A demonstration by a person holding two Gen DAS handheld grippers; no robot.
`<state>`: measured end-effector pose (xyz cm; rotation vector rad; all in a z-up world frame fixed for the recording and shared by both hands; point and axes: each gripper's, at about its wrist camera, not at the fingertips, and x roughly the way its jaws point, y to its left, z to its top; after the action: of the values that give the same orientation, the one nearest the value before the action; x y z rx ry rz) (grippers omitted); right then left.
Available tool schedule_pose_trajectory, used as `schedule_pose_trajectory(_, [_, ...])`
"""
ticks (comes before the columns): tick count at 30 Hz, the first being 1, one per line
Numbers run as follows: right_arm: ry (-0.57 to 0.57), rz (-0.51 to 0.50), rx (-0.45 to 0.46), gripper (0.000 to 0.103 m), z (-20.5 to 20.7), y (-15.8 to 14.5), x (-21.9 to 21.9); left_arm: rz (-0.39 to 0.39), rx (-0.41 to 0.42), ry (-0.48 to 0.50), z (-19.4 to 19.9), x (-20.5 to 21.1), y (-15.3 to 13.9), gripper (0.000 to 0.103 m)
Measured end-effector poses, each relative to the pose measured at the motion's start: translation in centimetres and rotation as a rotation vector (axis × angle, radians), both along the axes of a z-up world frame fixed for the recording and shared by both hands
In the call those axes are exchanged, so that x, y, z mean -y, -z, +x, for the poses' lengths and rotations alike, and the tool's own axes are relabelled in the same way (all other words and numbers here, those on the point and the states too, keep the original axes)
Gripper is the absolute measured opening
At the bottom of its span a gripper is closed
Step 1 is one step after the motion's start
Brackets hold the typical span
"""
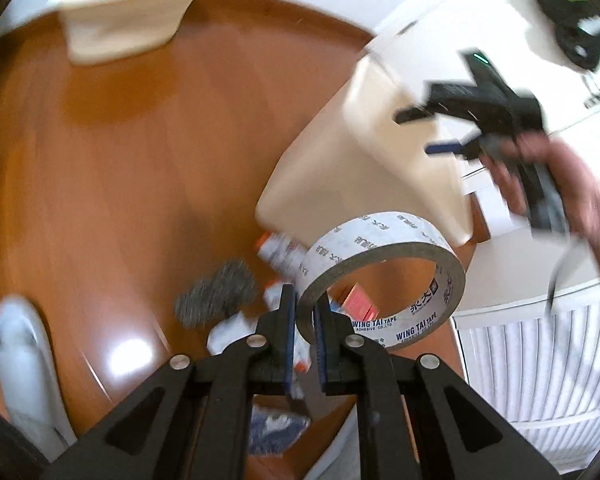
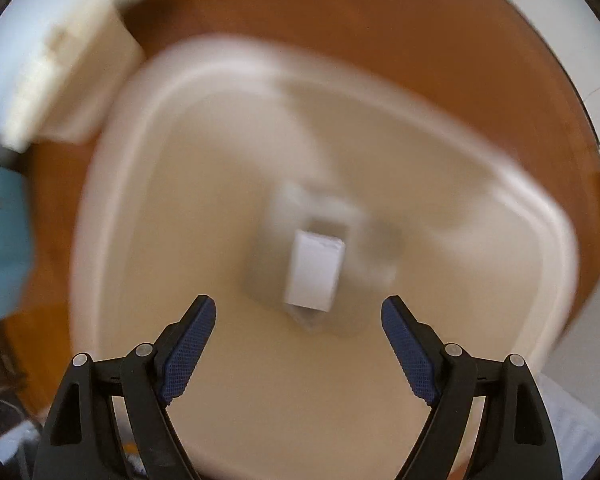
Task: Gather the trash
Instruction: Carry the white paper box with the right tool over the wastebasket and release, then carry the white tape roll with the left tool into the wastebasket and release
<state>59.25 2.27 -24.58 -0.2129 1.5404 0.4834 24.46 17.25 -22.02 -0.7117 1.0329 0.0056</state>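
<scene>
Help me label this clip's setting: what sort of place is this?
Probably a room in a home: a glossy wooden floor, a cream plastic bin standing on it, and a white slatted panel, perhaps a radiator.

A glossy, smooth wooden floor (image 1: 112,168) is seen, with light glared off its varnish. The bin (image 1: 352,184) appears to be smooth cream plastic with a matt sheen. The tape roll (image 1: 384,276) is wound of matt white paper-like tape printed in blue, its edge a dull grey. A rough, grey, wiry scouring pad (image 1: 216,294) is seen on the floor. The left gripper (image 1: 305,322) is made of matt black plastic with shiny metal rivets; the right gripper (image 2: 298,316) bears finely textured blue pads (image 2: 188,350). A small white box (image 2: 314,274) of matt card lies in the bin.
</scene>
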Motion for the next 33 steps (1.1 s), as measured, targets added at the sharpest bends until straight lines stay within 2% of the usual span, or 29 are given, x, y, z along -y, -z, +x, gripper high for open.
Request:
schedule_pose_trajectory(2, [0.056, 0.148, 0.104, 0.087, -2.2, -4.9, 4.2, 0.024, 0.053, 0.039, 3.0, 0.1, -3.4, 0.008])
schedule_pose_trajectory(4, [0.126, 0.237, 0.204, 0.092, -4.6, -8.1, 9.3, 0.074, 0.073, 0.088, 6.4, 0.8, -5.9, 0.008])
schedule_pose_trajectory(6, [0.179, 0.229, 0.307, 0.095, -7.4, -9.3, 13.3, 0.15, 0.065, 0.16, 11.3, 2.3, -7.7, 0.008])
schedule_pose_trajectory(8, [0.21, 0.216, 0.39, 0.095, -10.1, -9.0, 16.6, 0.201, 0.039, 0.216, 15.8, 3.8, -7.9, 0.008])
schedule_pose_trajectory(10, [0.25, 0.212, 0.429, 0.095, -13.2, -6.6, 19.9, 0.256, -0.012, 0.261, 20.0, 5.5, -6.6, 0.008])
schedule_pose_trajectory(13, [0.288, 0.215, 0.386, 0.095, -15.5, -0.4, 23.0, 0.316, -0.118, 0.293, 25.4, 7.7, -3.0, 0.008])
schedule_pose_trajectory(16, [0.324, 0.19, 0.306, 0.095, -16.5, 5.9, 25.0, 0.353, -0.21, 0.317, 28.5, 9.4, 0.7, 0.008])
schedule_pose_trajectory(18, [0.365, 0.214, 0.268, 0.095, -16.9, 8.7, 25.7, 0.392, -0.317, 0.336, 30.1, 10.3, 3.9, 0.008])
schedule_pose_trajectory(20, [0.39, 0.243, 0.244, 0.095, -17.4, 11.3, 26.1, 0.397, -0.399, 0.354, 31.2, 10.8, 6.4, 0.008])
schedule_pose_trajectory(22, [0.399, 0.244, 0.224, 0.095, -17.4, 13.0, 25.5, 0.393, -0.486, 0.367, 32.1, 11.2, 8.6, 0.008])
schedule_pose_trajectory(23, [0.401, 0.25, 0.214, 0.095, -17.3, 13.5, 25.3, 0.363, -0.54, 0.378, 32.5, 11.4, 9.4, 0.009])
schedule_pose_trajectory(24, [0.397, 0.261, 0.193, 0.095, -17.4, 14.1, 25.0, 0.338, -0.554, 0.404, 32.9, 11.8, 9.8, 0.01])
schedule_pose_trajectory(26, [0.363, 0.254, 0.181, 0.095, -17.3, 14.4, 24.6, 0.368, -0.59, 0.462, 33.0, 12.8, 10.2, 0.013])
schedule_pose_trajectory(28, [0.302, 0.212, 0.2, 0.095, -17.5, 15.2, 24.5, 0.419, -0.612, 0.47, 33.0, 13.2, 10.4, 0.016])
schedule_pose_trajectory(30, [0.275, 0.181, 0.211, 0.095, -17.6, 16.0, 24.7, 0.429, -0.612, 0.458, 32.9, 13.0, 10.1, 0.03])
schedule_pose_trajectory(32, [0.254, 0.178, 0.219, 0.095, -17.8, 16.6, 24.8, 0.398, -0.592, 0.42, 32.5, 12.3, 9.5, 0.07])
schedule_pose_trajectory(33, [0.234, 0.175, 0.225, 0.095, -18.2, 16.9, 24.5, 0.368, -0.554, 0.387, 31.9, 11.7, 8.5, 0.074])
